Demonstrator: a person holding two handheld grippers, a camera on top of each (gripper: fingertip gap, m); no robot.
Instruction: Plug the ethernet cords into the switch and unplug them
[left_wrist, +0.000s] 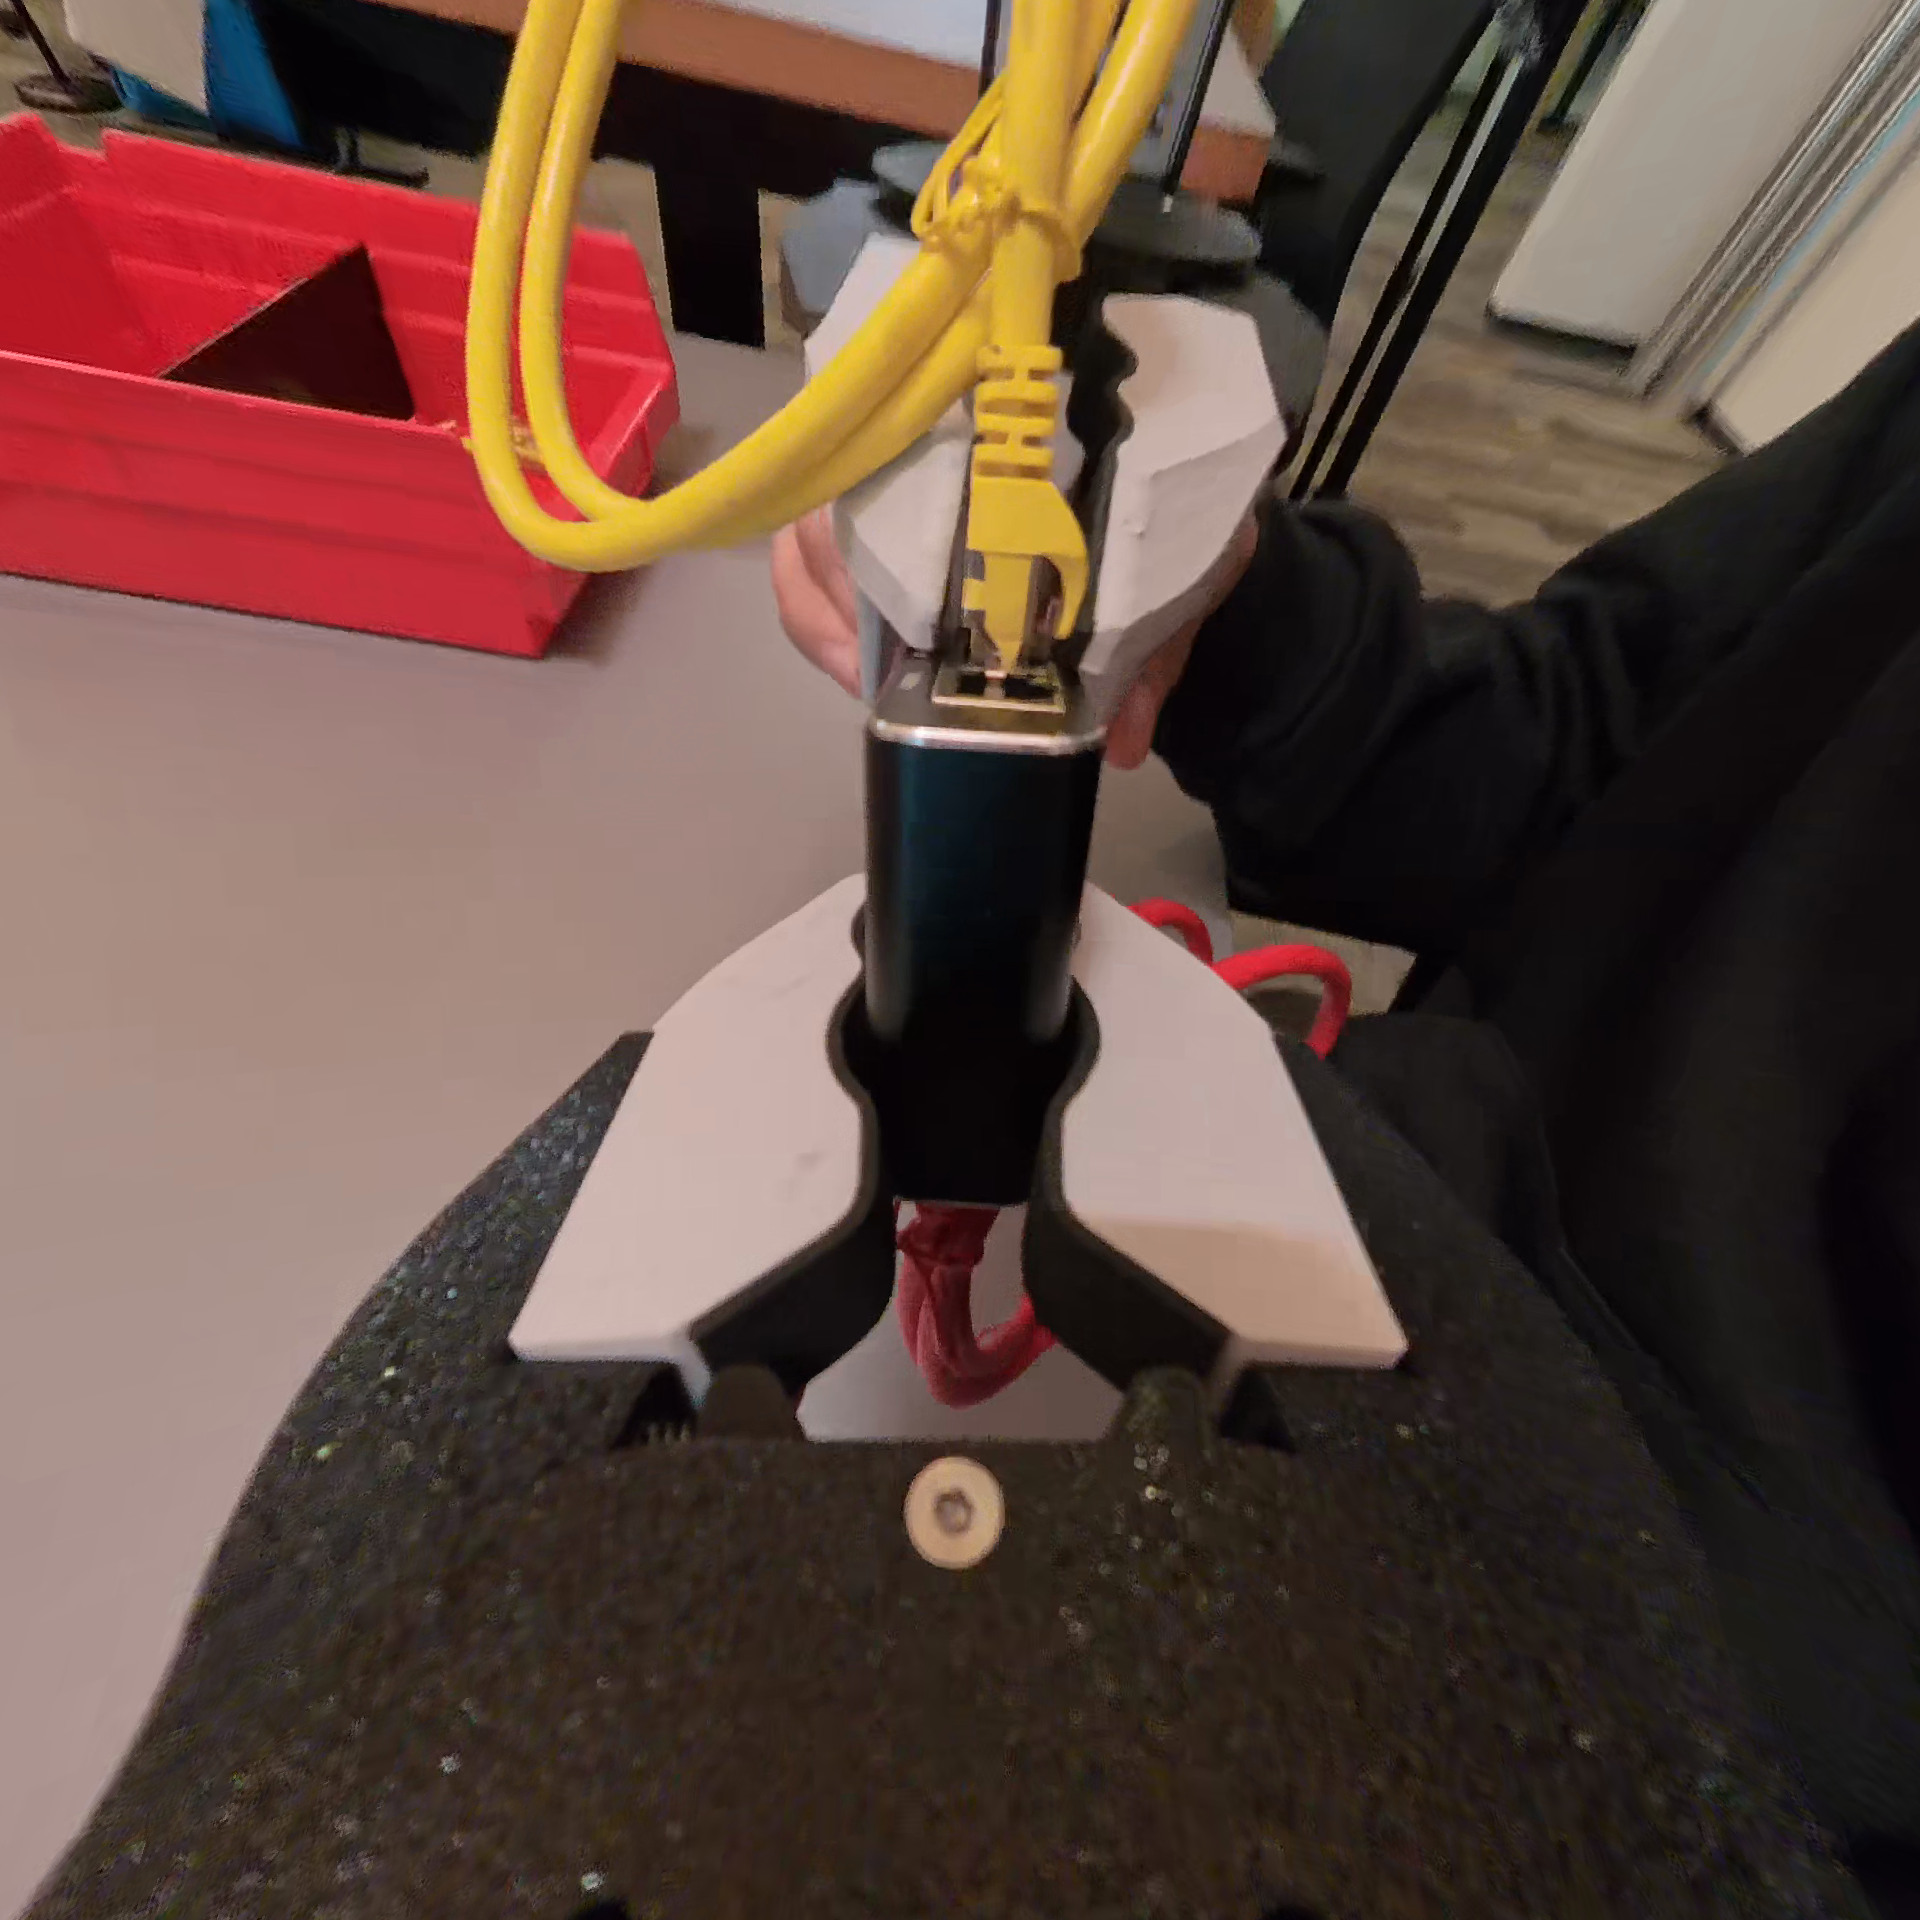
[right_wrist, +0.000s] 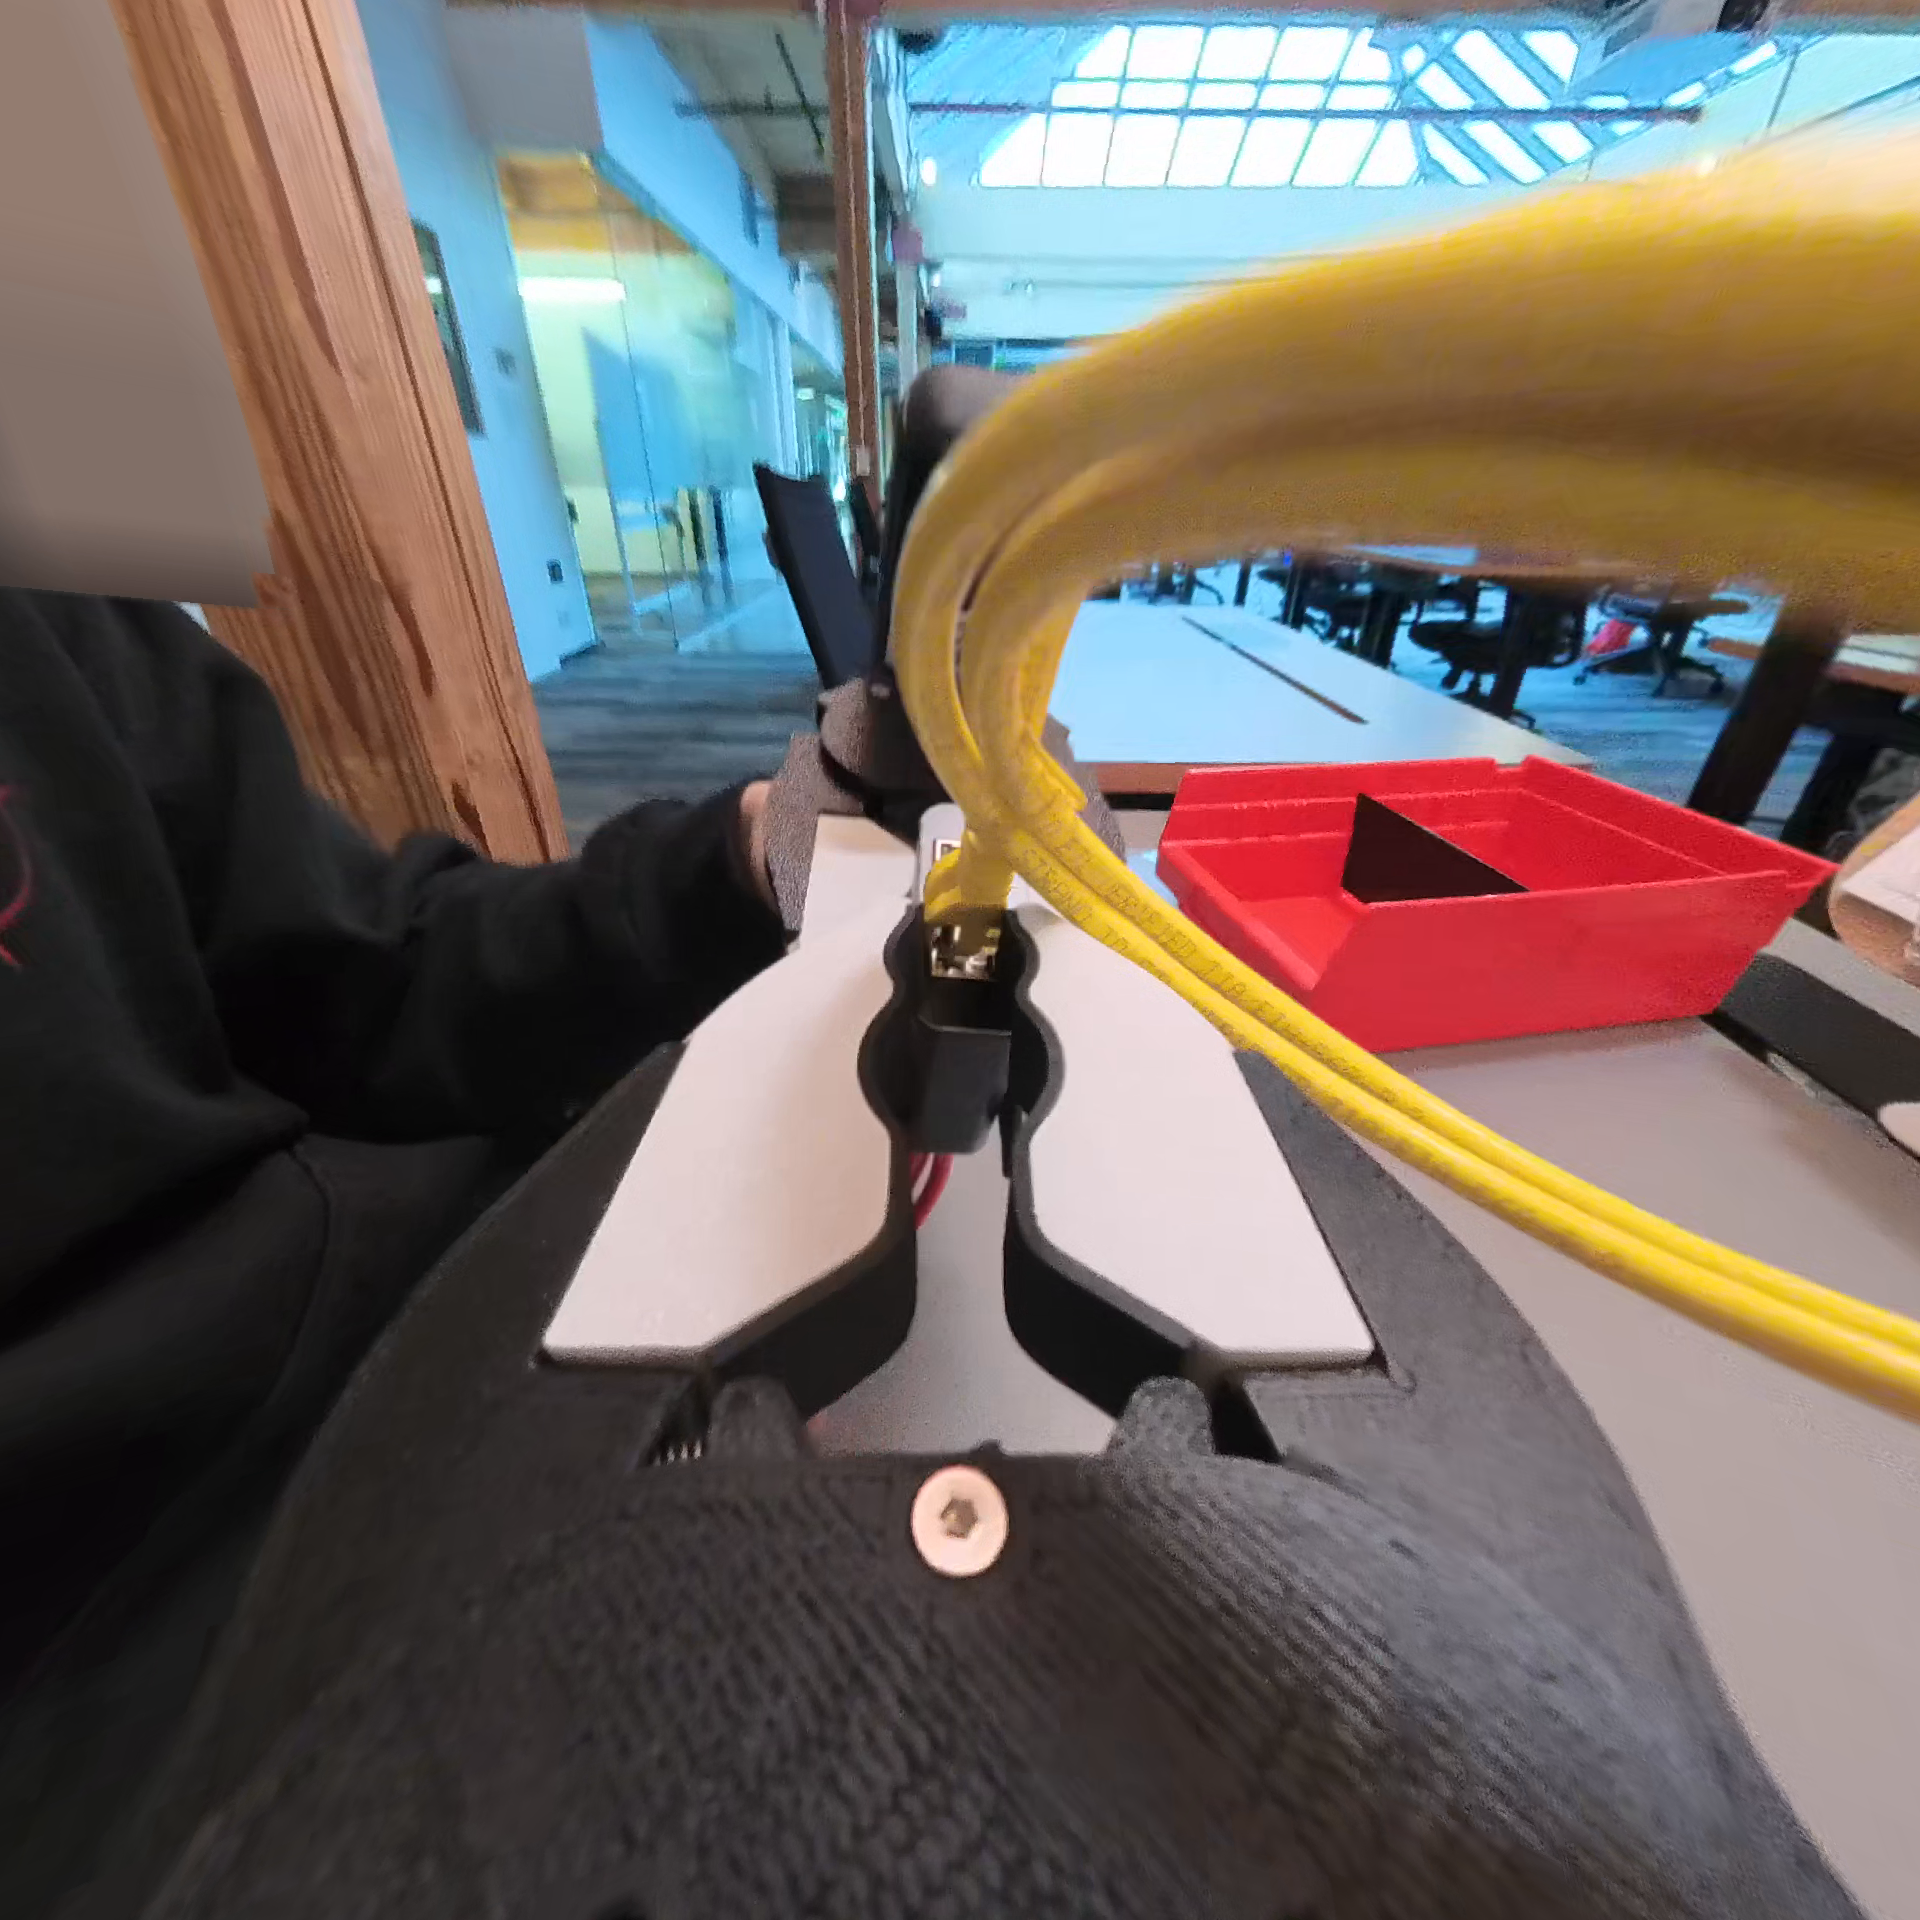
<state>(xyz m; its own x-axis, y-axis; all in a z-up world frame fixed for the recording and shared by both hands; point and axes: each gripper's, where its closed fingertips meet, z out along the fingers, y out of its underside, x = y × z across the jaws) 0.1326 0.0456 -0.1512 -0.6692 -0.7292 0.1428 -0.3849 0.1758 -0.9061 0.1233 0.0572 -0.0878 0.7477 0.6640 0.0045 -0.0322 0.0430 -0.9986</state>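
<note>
Between the two grippers: the whole job sits here, held off the grey table (left_wrist: 312, 883).
Left gripper (left_wrist: 971, 997): clenched on the dark switch (left_wrist: 977, 862), whose long axis runs straight out along the fingers, port end away from the camera.
Red cable (left_wrist: 966, 1340): hangs from the switch's near end, behind the jaws, and loops out to the right.
Port (left_wrist: 1000, 691): faces the other gripper; the left wrist view shows its mouth partly uncovered, so the plug looks at the mouth, not fully home, though blur makes this a judgement.
Yellow plug (left_wrist: 1023, 540): lined up end to end with the switch, clip tab at the port's edge.
Right gripper (right_wrist: 961, 997): appears clamped on the plug body (right_wrist: 961, 940); in the left wrist view it comes in from the far side, facing the left gripper head-on.
Key relation: plug and switch share one axis, so the coming move is judged a straight push or pull along it; any sideways tilt would bind the clip.
Yellow cord (right_wrist: 1299, 1081): tied in loops, trailing over the right gripper.
Red bin (left_wrist: 291, 416): well apart on the table, farther back.
</note>
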